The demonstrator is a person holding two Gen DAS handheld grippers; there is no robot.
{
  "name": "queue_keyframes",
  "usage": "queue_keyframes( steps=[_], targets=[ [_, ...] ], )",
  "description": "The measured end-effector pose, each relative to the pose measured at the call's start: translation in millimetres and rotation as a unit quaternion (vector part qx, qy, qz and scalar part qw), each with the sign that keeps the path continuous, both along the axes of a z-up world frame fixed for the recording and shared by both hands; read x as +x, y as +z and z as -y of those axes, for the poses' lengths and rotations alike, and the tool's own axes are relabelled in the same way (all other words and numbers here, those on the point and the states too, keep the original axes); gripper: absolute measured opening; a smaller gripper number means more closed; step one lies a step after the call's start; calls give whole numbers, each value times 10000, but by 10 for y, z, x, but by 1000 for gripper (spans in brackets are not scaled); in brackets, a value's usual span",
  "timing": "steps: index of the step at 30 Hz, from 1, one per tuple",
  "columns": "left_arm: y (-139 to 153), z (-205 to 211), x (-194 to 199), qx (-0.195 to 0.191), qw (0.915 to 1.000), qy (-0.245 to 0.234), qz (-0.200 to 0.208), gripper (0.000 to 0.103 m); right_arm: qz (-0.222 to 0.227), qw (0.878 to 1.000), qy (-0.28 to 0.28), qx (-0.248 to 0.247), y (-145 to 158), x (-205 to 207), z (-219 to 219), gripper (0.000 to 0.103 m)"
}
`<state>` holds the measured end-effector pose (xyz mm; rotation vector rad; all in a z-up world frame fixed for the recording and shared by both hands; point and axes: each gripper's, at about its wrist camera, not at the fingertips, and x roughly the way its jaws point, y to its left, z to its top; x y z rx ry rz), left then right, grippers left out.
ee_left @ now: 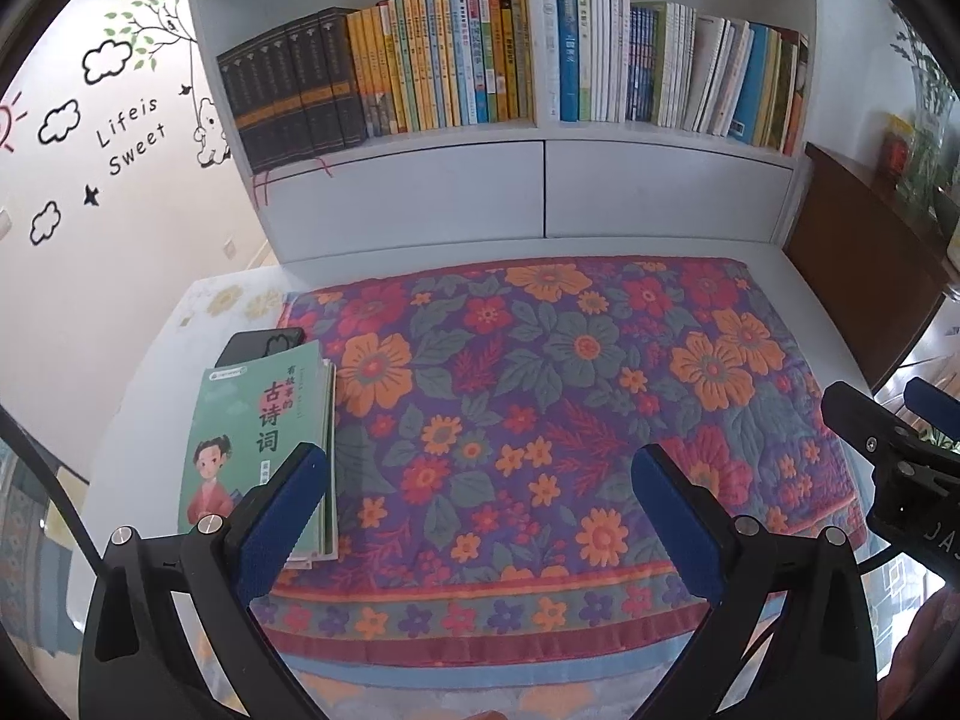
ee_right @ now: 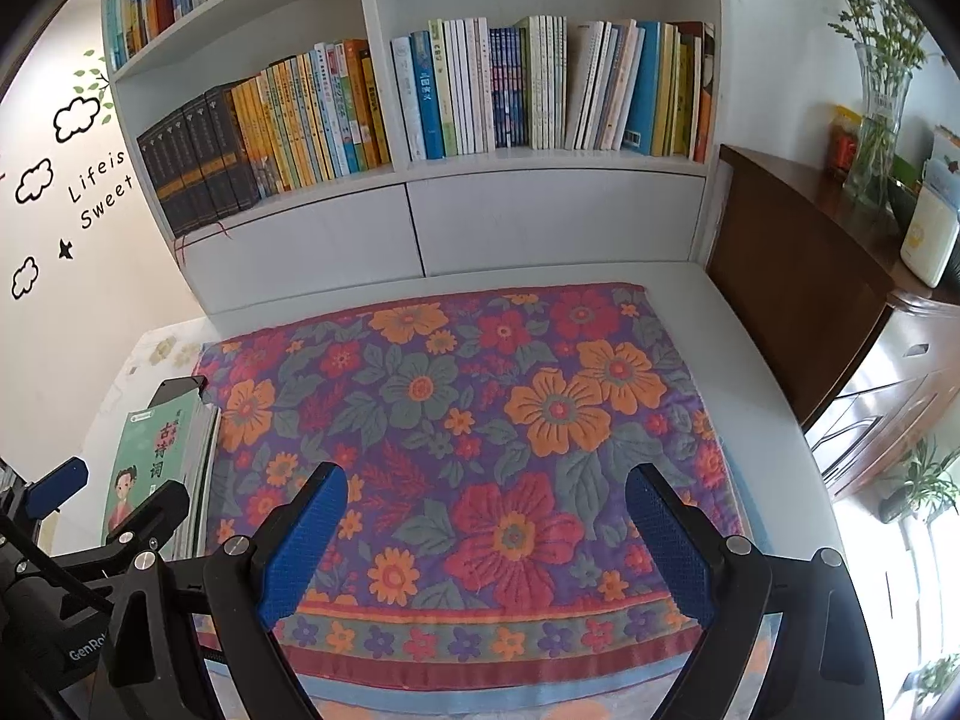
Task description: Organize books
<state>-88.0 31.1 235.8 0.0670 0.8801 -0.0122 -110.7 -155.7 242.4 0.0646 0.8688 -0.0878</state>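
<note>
While both grippers hung wide and empty over the floral cloth (ee_left: 540,396), the green book stack (ee_left: 264,450) lay flat at the cloth's left edge, partly over a dark phone (ee_left: 258,345). Left gripper (ee_left: 480,516) sat nearest it; right gripper (ee_right: 486,540) was well apart. Risks as I judged them: thin stack splaying if pinched by the top cover only, dragging the phone along, and the packed shelf (ee_left: 540,132) leaving little gap for insertion.
</note>
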Motion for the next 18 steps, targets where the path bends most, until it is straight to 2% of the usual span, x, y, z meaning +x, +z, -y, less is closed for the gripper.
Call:
queue_keyframes(
  steps=[18],
  targets=[
    [-2, 117, 38, 258, 9995, -156, 45, 102, -21, 10000, 14, -9, -13, 31, 40, 93]
  ],
)
